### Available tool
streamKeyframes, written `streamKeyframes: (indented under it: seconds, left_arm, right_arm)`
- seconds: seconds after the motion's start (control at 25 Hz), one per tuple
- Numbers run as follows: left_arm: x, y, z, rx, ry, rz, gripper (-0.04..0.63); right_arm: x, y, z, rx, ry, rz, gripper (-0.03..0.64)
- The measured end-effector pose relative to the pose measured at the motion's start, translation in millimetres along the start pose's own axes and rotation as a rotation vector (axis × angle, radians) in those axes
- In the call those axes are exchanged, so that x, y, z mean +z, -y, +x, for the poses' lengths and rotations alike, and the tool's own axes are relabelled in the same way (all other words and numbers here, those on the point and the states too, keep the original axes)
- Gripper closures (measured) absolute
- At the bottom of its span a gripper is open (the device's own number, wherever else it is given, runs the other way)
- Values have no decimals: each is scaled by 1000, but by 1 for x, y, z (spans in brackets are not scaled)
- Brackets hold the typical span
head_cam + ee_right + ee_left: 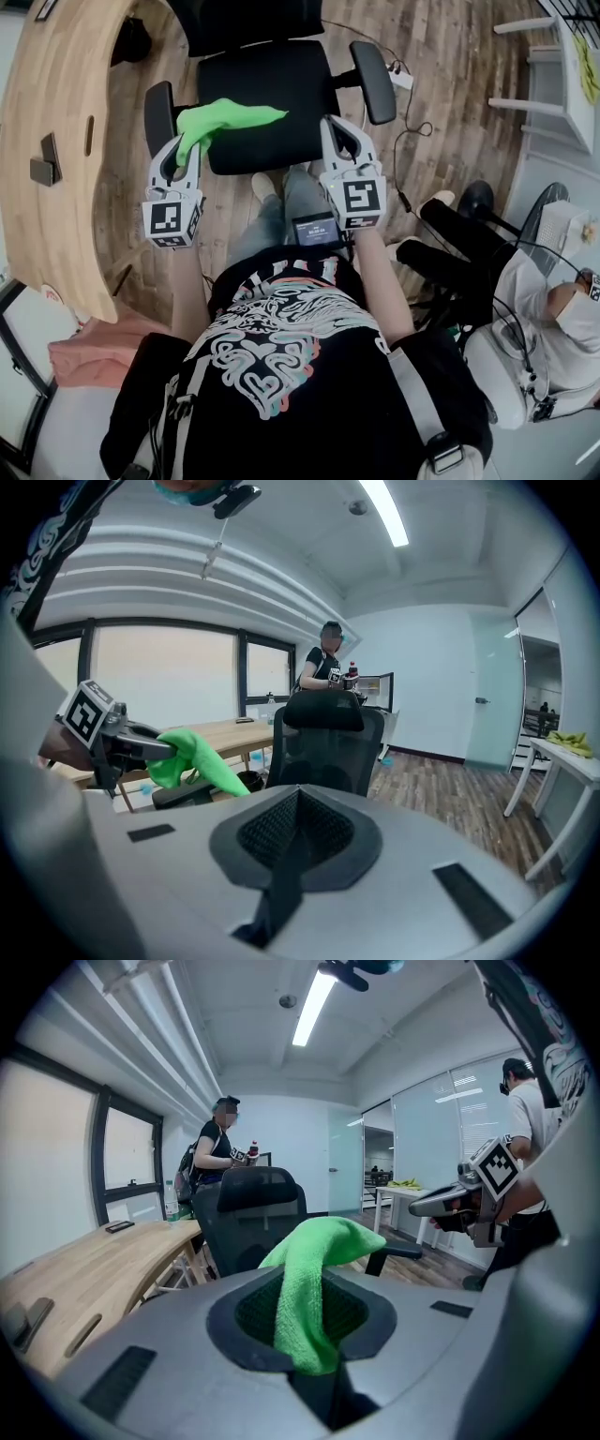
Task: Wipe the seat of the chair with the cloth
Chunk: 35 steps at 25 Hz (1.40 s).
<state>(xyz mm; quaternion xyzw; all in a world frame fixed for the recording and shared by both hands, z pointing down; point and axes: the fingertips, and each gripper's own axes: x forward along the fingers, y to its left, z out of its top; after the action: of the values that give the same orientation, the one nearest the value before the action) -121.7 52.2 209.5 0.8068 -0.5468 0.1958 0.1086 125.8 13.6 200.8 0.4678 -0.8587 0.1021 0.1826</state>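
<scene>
Left gripper (184,152) clamps the green cloth (231,119) above a front corner of the chair seat (281,89), right gripper (339,141) closed and empty; wiping apparently not yet begun.

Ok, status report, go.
Left gripper shut on green cloth. Right gripper shut, empty. Cloth over chair seat, contact unclear. Nothing in the way.

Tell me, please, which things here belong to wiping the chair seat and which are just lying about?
Part of the job:
green cloth, clamped in the left gripper
chair seat
right gripper, shut and empty

Just lying about:
wooden desk
power strip with its cable on the floor
white table
</scene>
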Motion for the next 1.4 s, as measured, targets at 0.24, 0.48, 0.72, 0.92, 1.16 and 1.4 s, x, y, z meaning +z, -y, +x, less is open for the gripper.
streamKeyframes:
  seconds: [0.24, 0.48, 0.72, 0.92, 1.16, 1.4]
  left_arm:
    - [-22, 3, 7, -14, -33, 5, 526]
    - [-47, -3, 21, -39, -57, -8, 526]
    - [-76, -3, 44, -56, -105, -16, 526]
    - [-97, 6, 67, -66, -157, -18, 526]
    - [-139, 4, 83, -75, -208, -48, 526]
    - [-174, 13, 101, -88, -245, -67, 526]
  right_arm:
    - [-18, -3, 8, 5, -23, -9, 615]
    - [-35, -11, 31, 20, -46, -30, 615]
    - [-62, -7, 56, 36, -83, -40, 615]
    - [-92, 9, 67, 43, -124, -17, 615]
    - [-134, 3, 87, 69, -213, -10, 615]
    - [-172, 8, 98, 78, -257, -12, 615]
